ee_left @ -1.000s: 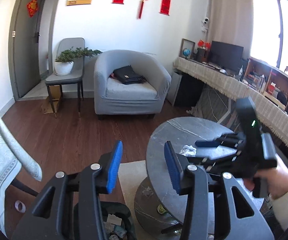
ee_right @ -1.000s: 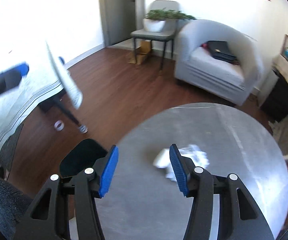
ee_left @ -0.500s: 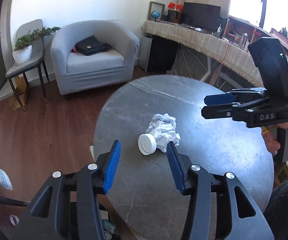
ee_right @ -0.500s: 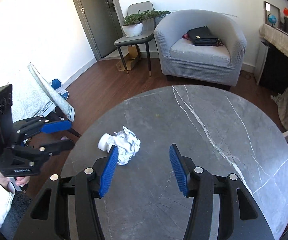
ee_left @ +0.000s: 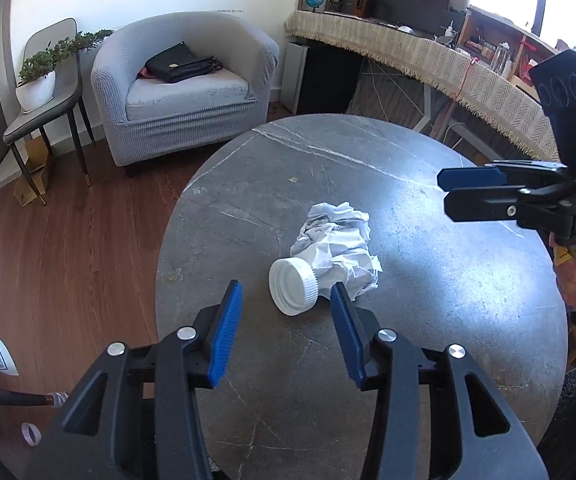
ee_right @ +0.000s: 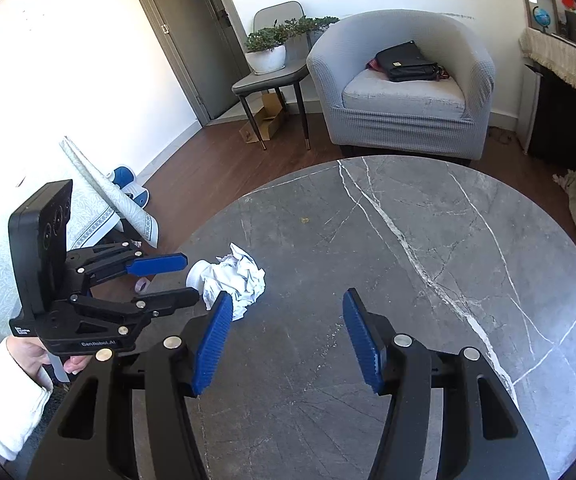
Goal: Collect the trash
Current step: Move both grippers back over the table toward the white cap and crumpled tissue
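Observation:
A crumpled white paper ball (ee_left: 338, 246) lies on the round grey marble table (ee_left: 428, 280), touching a white screw cap (ee_left: 294, 286) on its near side. My left gripper (ee_left: 285, 298) is open, low over the table, with the cap just ahead between its blue pads. In the right wrist view the paper (ee_right: 237, 282) and cap (ee_right: 196, 274) sit at the left; the left gripper (ee_right: 175, 280) is open around the cap. My right gripper (ee_right: 288, 304) is open and empty over bare table to the right of the paper; it also shows in the left wrist view (ee_left: 454, 190).
A grey armchair (ee_left: 179, 88) with a black bag (ee_left: 179, 65) stands beyond the table. A chair with a potted plant (ee_left: 39, 80) is at the left. A long draped desk (ee_left: 428, 56) runs along the right. Wood floor surrounds the table.
My left gripper swung from facing the room down over the table and closed in on the cap and paper. The right gripper drew back and to the right of the paper.

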A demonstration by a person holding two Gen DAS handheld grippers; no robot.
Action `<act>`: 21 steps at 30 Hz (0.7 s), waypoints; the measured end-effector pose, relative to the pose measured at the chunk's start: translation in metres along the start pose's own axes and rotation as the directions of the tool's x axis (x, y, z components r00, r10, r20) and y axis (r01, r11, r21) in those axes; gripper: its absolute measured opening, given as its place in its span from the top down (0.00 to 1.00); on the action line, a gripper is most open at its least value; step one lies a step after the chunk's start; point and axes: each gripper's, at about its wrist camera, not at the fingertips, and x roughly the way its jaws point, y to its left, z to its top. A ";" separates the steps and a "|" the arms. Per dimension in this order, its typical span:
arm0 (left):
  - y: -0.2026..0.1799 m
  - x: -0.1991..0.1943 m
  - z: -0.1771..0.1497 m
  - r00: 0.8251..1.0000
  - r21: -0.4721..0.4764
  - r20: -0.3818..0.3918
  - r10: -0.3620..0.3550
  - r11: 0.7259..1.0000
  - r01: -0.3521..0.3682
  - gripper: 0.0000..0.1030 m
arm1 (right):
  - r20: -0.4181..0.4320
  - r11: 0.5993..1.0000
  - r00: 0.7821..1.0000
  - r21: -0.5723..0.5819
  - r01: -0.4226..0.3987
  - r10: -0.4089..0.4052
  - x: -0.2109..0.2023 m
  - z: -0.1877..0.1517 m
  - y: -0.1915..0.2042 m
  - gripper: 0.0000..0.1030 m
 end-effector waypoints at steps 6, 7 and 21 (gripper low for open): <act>0.001 0.004 0.004 1.000 -0.014 -0.004 0.000 1.000 0.000 0.80 | 0.003 1.000 1.000 -0.005 -0.008 0.008 -0.001 -0.001 0.002 0.44; 0.000 0.004 0.004 1.000 -0.012 -0.005 -0.001 1.000 0.001 0.82 | 0.001 1.000 1.000 -0.005 -0.007 0.007 0.000 -0.002 0.002 0.44; -0.008 -0.002 0.001 1.000 -0.002 0.010 -0.015 1.000 0.015 0.91 | -0.031 0.999 0.999 -0.050 0.015 -0.016 0.010 -0.003 0.011 0.29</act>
